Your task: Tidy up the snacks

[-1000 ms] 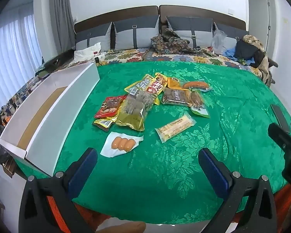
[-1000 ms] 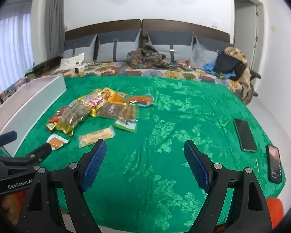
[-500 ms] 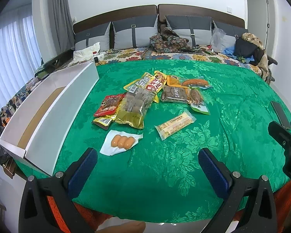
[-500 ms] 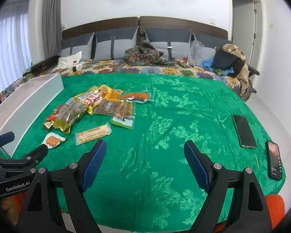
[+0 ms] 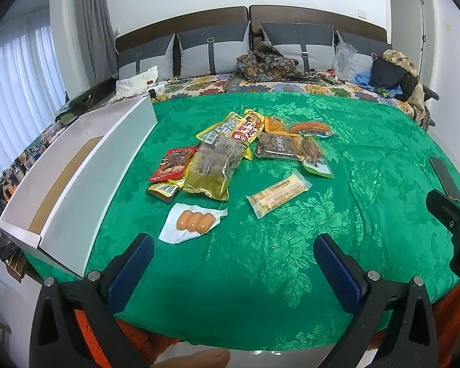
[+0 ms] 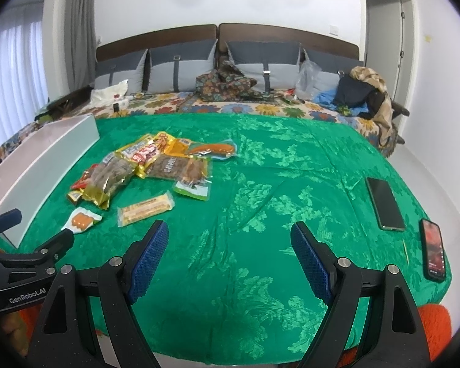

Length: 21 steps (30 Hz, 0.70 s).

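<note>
Both the left gripper [image 5: 233, 260] and the right gripper [image 6: 230, 254] hang over the near edge of the green bedspread [image 5: 291, 260], fingers wide apart, nothing held. Just beyond lie a white sausage pack [image 5: 194, 221] and a yellow bar [image 5: 278, 195]. Farther, the snack pile [image 5: 230, 150] lies beside the white box [image 5: 76, 184]. Two phones [image 6: 385, 203] lie at the right.

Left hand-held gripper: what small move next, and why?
Probably ease the left hand-held gripper forward and down onto the white sausage pack. Its jaws are open and empty, that pack lies nearest and apart from the snack pile, and the white box waits just left.
</note>
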Each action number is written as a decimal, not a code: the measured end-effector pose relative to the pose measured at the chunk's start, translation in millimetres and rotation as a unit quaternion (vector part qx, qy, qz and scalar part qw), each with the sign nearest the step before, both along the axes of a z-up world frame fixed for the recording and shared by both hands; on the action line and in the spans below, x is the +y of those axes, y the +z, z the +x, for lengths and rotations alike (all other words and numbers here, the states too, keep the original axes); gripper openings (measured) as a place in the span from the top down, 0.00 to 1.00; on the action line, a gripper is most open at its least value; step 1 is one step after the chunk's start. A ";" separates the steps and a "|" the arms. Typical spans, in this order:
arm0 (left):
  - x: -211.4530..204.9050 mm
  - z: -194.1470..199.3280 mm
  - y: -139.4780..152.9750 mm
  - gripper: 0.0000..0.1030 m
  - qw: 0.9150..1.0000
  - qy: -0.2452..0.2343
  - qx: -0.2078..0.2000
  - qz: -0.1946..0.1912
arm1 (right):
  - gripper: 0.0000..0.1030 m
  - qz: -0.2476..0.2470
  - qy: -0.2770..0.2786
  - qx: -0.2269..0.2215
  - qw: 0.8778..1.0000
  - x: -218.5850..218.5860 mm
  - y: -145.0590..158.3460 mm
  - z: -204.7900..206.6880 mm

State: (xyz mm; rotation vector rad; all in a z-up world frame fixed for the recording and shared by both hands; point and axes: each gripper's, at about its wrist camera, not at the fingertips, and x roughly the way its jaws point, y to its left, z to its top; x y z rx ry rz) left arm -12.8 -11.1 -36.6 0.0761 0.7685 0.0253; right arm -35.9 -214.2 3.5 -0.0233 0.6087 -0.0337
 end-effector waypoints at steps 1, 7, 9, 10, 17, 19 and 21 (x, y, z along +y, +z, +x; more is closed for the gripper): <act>-0.1 -0.2 -0.4 0.00 1.000 0.000 0.000 0.001 | 0.18 0.000 0.000 0.001 1.000 0.2 -0.5 0.2; -1.5 0.8 -3.4 0.00 1.000 -0.002 0.004 0.004 | 0.18 0.003 -0.004 0.011 1.000 -2.7 -4.2 2.0; -2.0 1.3 -5.0 0.00 1.000 -0.003 0.006 0.005 | 0.18 0.003 -0.005 0.012 1.000 -3.9 -4.9 2.5; -2.0 1.8 -5.9 0.00 1.000 -0.003 0.007 0.006 | 0.18 0.003 -0.005 0.013 1.000 -4.5 -5.2 2.7; -0.8 5.4 -14.0 0.00 1.000 0.000 0.015 0.009 | 0.18 0.000 -0.005 0.021 1.000 -4.8 -11.0 4.7; -0.5 6.3 -15.3 0.00 1.000 0.001 0.016 0.009 | 0.18 -0.001 -0.004 0.021 1.000 -4.2 -11.7 5.1; -0.2 6.8 -15.9 0.00 1.000 0.000 0.017 0.009 | 0.18 -0.002 -0.003 0.021 1.000 -4.0 -12.4 5.8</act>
